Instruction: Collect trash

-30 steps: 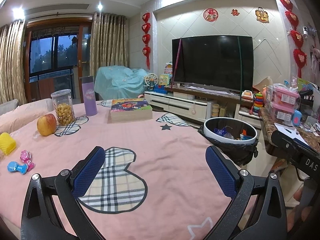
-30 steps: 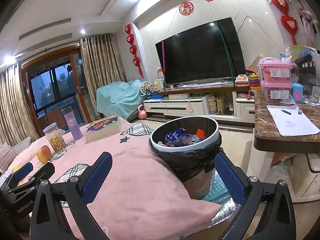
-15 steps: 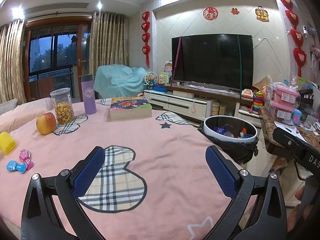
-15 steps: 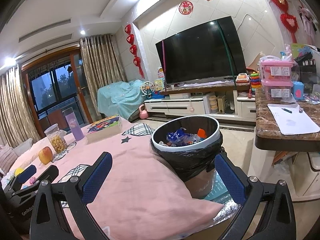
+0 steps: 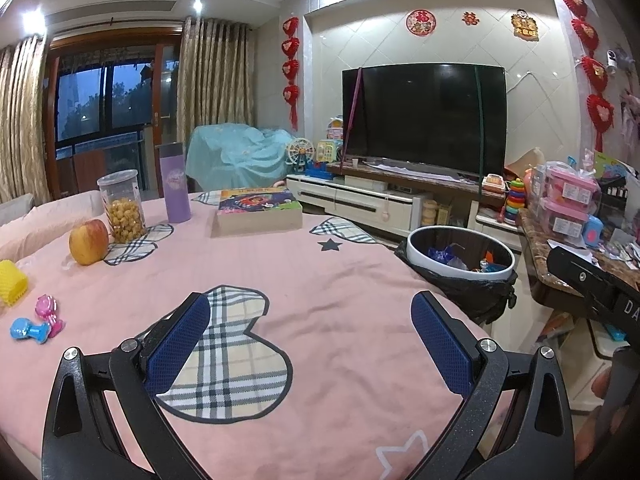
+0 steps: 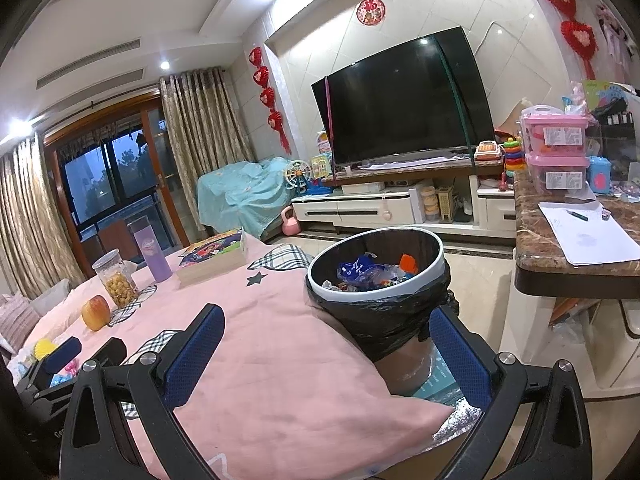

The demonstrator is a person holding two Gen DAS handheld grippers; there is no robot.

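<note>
Grippers first: I logged the left gripper with its blue pads spread wide and nothing between them, hovering low over the plaid patch of the pink tablecloth. The right gripper was likewise released and empty, held over the table's corner with the trash bin framed just beyond its fingers.

I judged both were parked that way because nothing on the cloth near them looked like litter; wide jaws suit a scan or a next pick.

Bin stood on the floor against the table edge, black liner folded over its white rim, with blue wrappers and an orange scrap already inside. That is where the collected trash sat.

Farther left on the cloth lay small plastic toys and a yellow toy, then an apple, a snack jar, a purple bottle and a book. None read to me as trash, though I could not be sure of the small toys.

Against the frames from a second earlier, both views had barely drifted; both sets of fingers stayed open, and the bin contents looked unchanged. My reading: collection was near done or pausing.
</note>
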